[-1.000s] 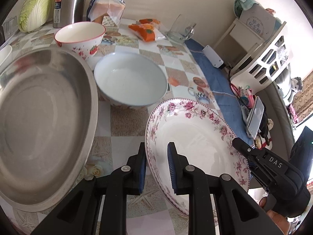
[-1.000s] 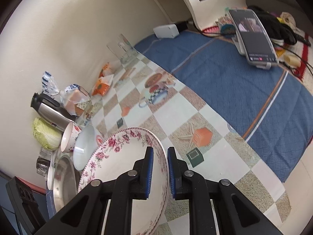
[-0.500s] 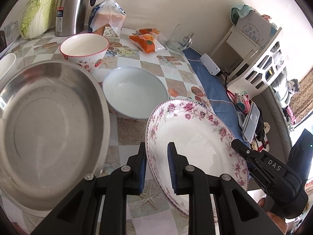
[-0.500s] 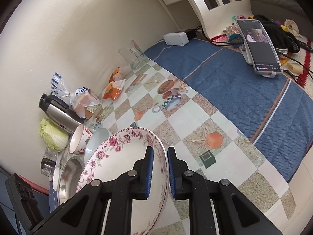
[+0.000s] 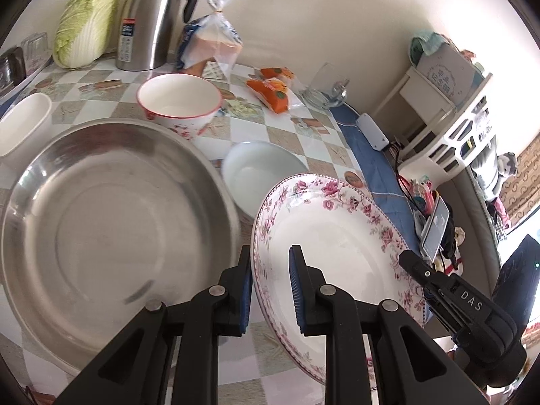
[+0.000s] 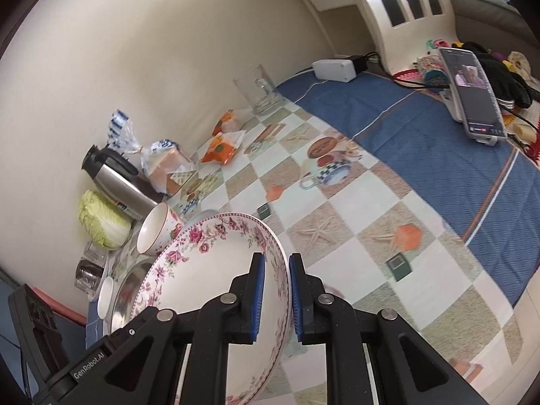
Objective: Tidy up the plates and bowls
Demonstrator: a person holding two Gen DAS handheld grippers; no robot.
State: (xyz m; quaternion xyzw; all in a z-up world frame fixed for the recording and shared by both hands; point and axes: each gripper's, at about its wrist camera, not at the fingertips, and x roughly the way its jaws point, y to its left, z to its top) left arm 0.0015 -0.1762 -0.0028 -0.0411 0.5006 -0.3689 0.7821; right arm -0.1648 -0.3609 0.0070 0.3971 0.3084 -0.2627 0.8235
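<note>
A deep white plate with pink flowers round its rim (image 5: 341,236) (image 6: 216,270) hangs tilted above the checked tablecloth. My left gripper (image 5: 270,287) is shut on its near rim, and my right gripper (image 6: 276,290) is shut on the opposite rim. In the left wrist view the right gripper (image 5: 408,263) shows at the plate's right edge. Left of the plate sits a large steel basin (image 5: 111,229). Behind the plate rests a plain white bowl (image 5: 260,175), and further back a red-rimmed flowered bowl (image 5: 179,101) (image 6: 158,233).
At the far side stand a steel kettle (image 5: 152,20), a cabbage (image 5: 84,23), a bread bag (image 5: 212,44), orange packets (image 5: 273,91) and a glass jug (image 5: 324,87). A white tub (image 5: 23,125) sits at left. A phone (image 6: 472,94) stands on the blue cloth (image 6: 422,135).
Both grippers have lifted the flowered plate and drawn back; more of the table's far side with kettle and cabbage has come into view, and the steel basin sits further under the left gripper.
</note>
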